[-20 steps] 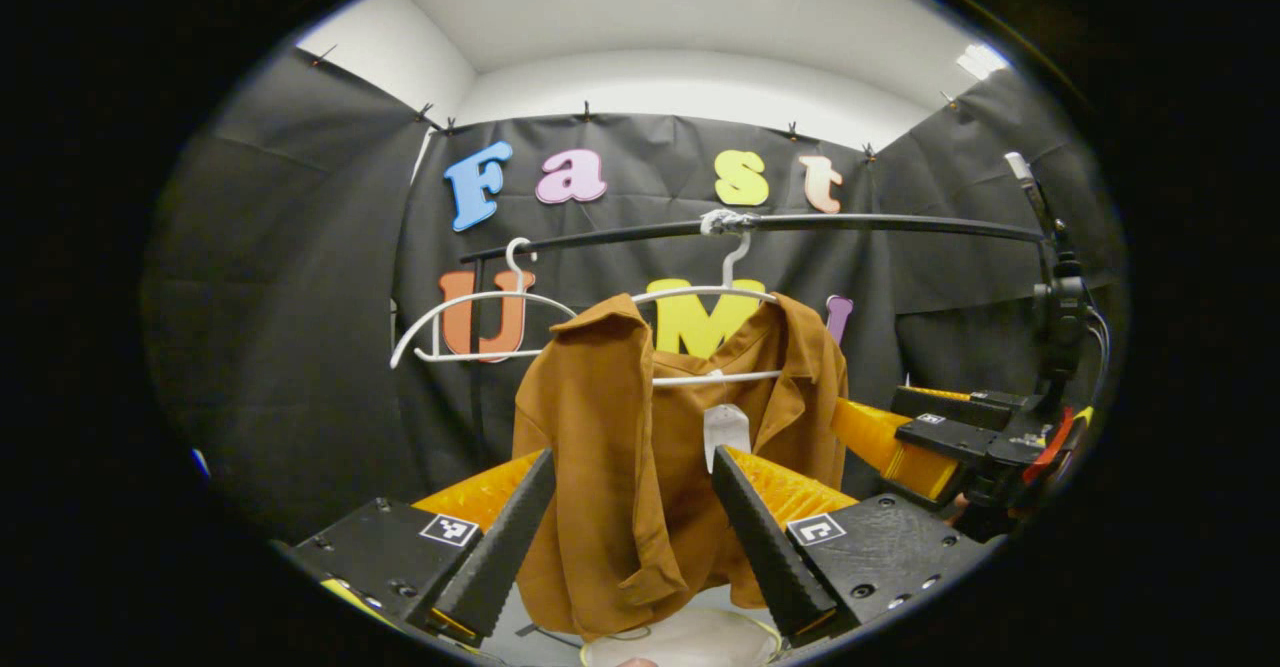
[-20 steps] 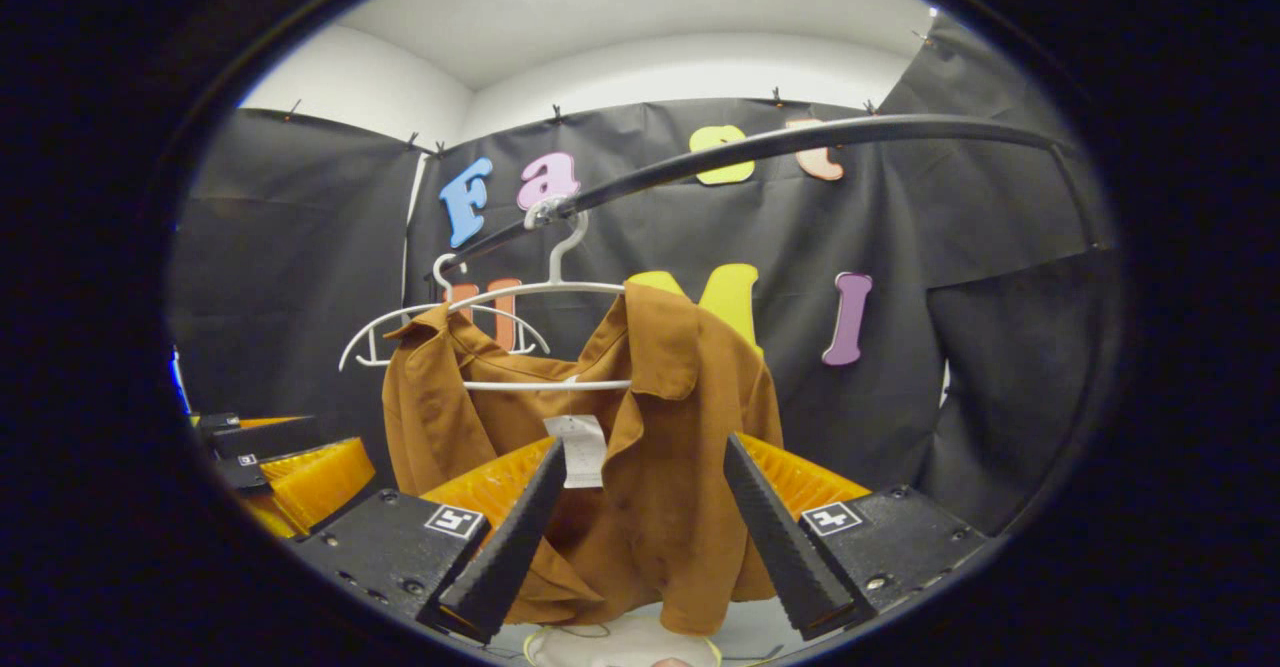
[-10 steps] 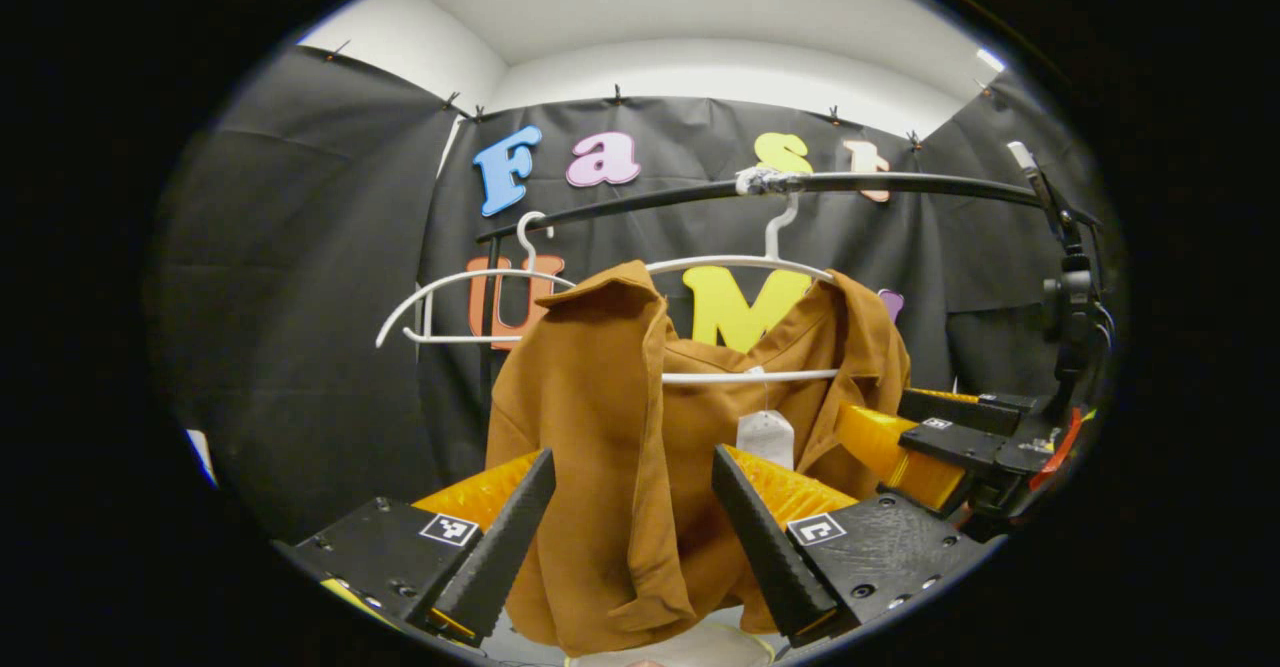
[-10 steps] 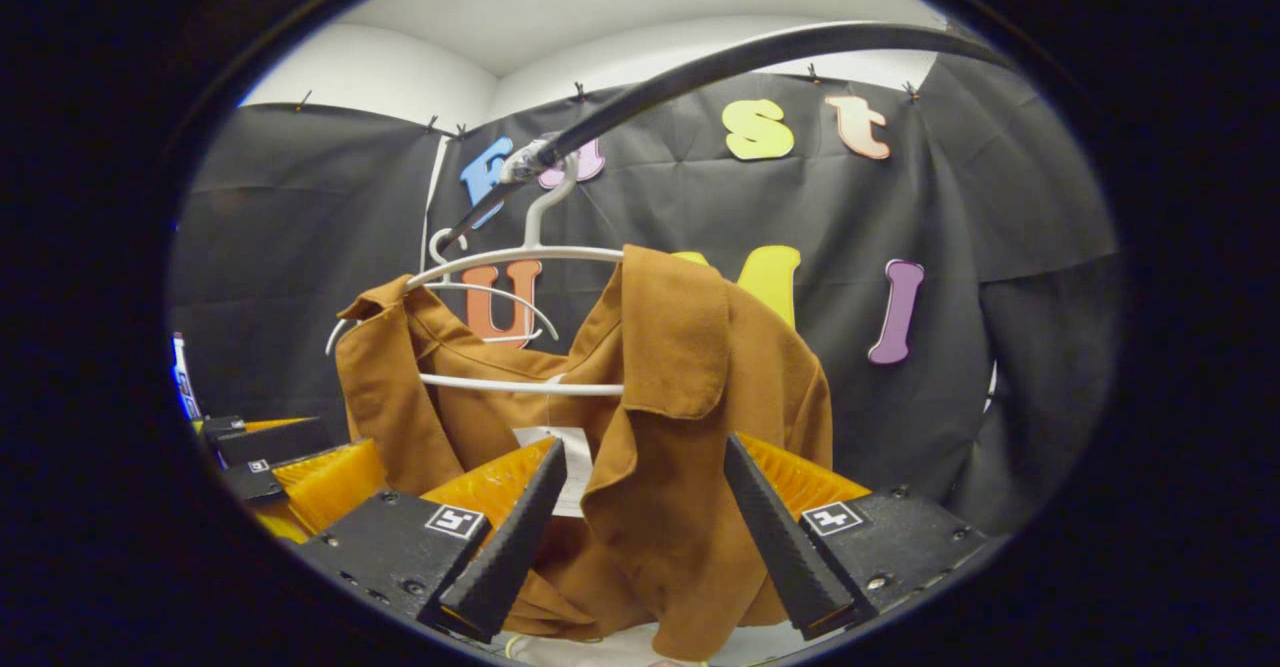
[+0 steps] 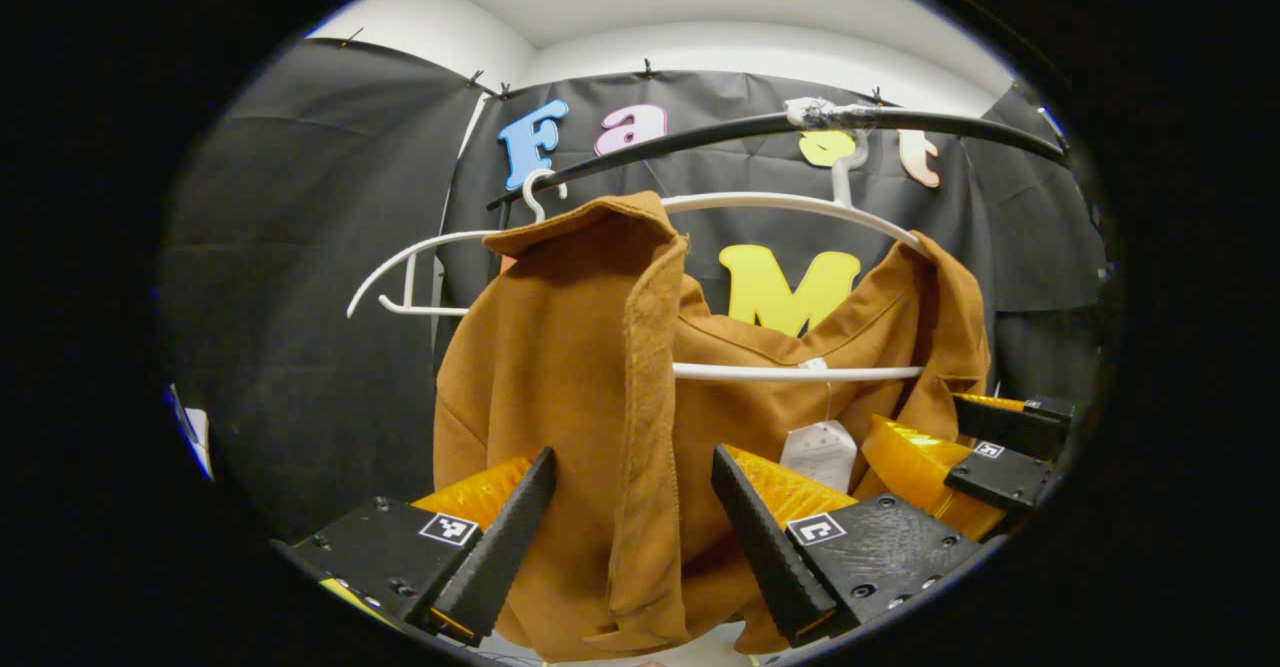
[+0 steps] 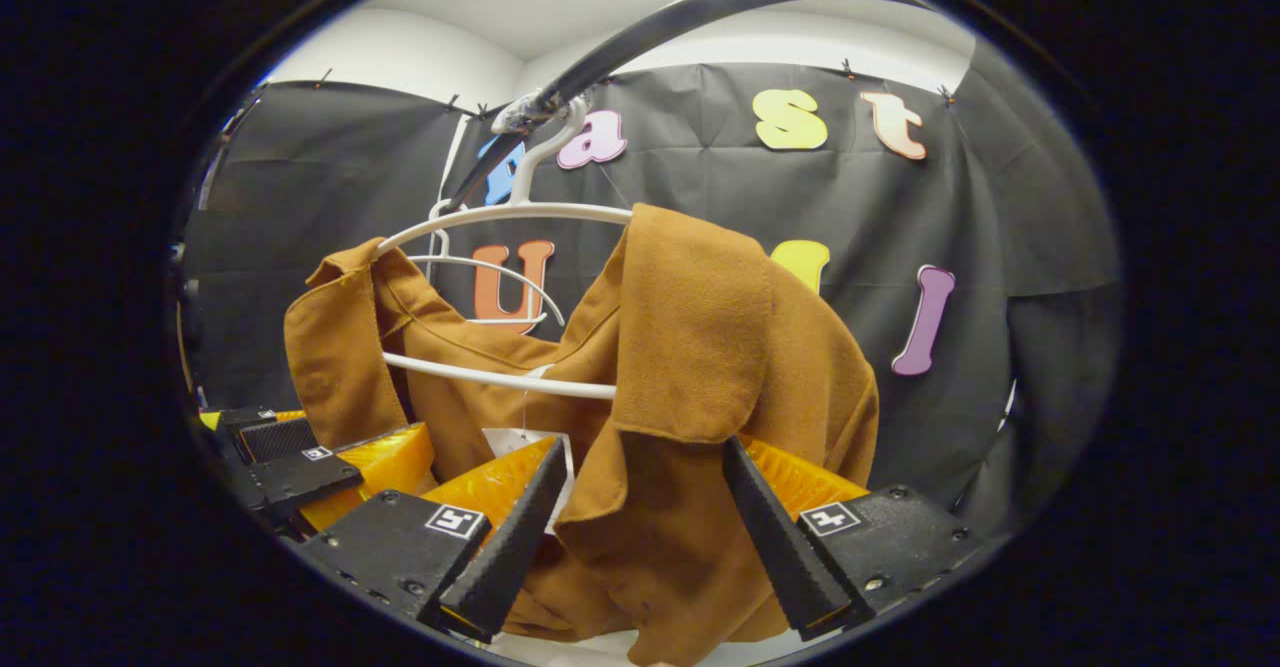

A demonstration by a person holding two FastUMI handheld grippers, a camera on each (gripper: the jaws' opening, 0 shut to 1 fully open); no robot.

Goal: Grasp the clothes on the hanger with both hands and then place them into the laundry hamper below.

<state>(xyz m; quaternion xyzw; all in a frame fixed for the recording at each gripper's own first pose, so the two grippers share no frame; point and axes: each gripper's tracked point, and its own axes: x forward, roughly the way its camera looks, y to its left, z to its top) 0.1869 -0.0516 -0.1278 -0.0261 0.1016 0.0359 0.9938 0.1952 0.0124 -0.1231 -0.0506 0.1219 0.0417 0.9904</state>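
A brown shirt (image 5: 560, 367) (image 6: 700, 347) hangs open on a white hanger (image 5: 800, 372) (image 6: 500, 377) from a black rail (image 5: 900, 122) (image 6: 700, 7). A white tag (image 5: 820, 452) dangles inside it. My left gripper (image 5: 635, 547) is open, its fingers on either side of the shirt's left front panel, not pressing it. My right gripper (image 6: 635, 547) is open too, straddling the right front panel below the lapel. Each view also catches the other gripper (image 5: 1000, 457) (image 6: 300, 467) at the shirt's far side. A pale patch below the hem may be the hamper.
A second, bare white hanger (image 5: 420, 257) (image 6: 480, 277) hangs on the rail beyond the shirt's left side. Black cloth walls close the booth behind and at both sides.
Both grippers have moved forward and up toward the shirt, which now looms larger with its front panels between the open fingers. Neither gripper has closed.
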